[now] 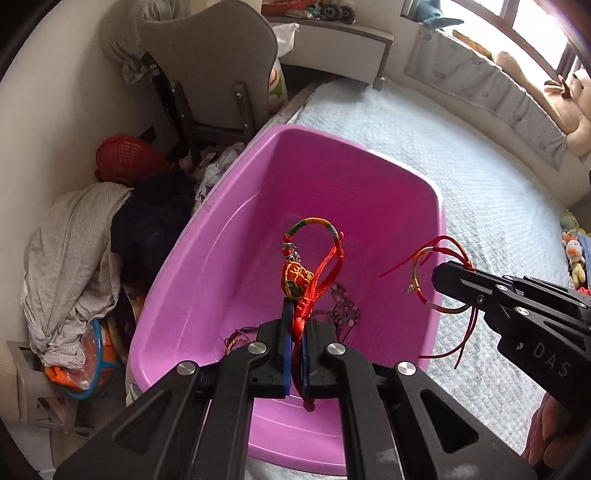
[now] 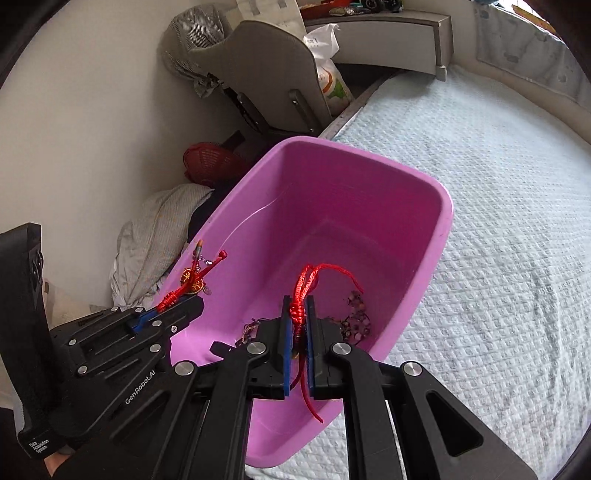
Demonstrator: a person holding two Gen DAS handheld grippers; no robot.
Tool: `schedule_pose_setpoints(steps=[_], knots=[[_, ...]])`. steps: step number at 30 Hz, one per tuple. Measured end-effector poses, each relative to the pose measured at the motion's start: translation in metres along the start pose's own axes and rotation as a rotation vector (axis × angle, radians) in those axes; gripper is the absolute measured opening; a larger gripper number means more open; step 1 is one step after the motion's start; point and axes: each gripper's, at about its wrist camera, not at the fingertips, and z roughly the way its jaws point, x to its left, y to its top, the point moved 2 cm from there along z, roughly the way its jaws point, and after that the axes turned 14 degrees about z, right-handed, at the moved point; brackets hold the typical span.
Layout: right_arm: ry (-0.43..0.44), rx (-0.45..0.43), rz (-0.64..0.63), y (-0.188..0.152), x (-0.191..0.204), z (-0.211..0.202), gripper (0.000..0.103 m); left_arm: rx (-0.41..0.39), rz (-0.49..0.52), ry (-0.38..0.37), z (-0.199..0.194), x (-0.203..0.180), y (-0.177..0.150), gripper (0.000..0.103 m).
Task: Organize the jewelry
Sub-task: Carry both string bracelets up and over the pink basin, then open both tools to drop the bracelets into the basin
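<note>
Over glossy pink plastic tub (image 1: 332, 177) | left gripper (image 1: 298, 332) jaws pinch knotted red-cord bracelet (image 1: 306, 258) | right gripper (image 2: 299, 332) jaws pinch braided red-cord bangle (image 2: 303, 291)

a bed with a pale blue quilted cover (image 1: 424, 147) fills the right side. daylight comes through a window (image 1: 535, 22) over a cushioned ledge holding a plush toy (image 1: 570, 107). a plain white wall (image 2: 92, 110) stands on the left, with a grey chair (image 1: 210, 62), a red mesh basket (image 1: 125, 157) and heaped clothes (image 1: 70, 258) below it. a grey shelf (image 2: 388, 37) runs behind.
</note>
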Motion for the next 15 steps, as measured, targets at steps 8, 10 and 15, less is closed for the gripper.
schedule_pose_setpoints(steps=[8, 10, 15], knots=[[-0.040, 0.091, -0.013, 0.010, 0.006, 0.031, 0.055, 0.064, -0.066, 0.012, 0.018, 0.016, -0.005, 0.043], [-0.052, 0.089, -0.015, 0.010, 0.005, 0.030, 0.057, 0.049, -0.081, 0.047, 0.015, 0.020, -0.006, 0.070], [-0.091, 0.097, 0.003, 0.004, -0.004, 0.026, 0.057, 0.061, -0.125, 0.043, 0.015, 0.031, -0.010, 0.089]])
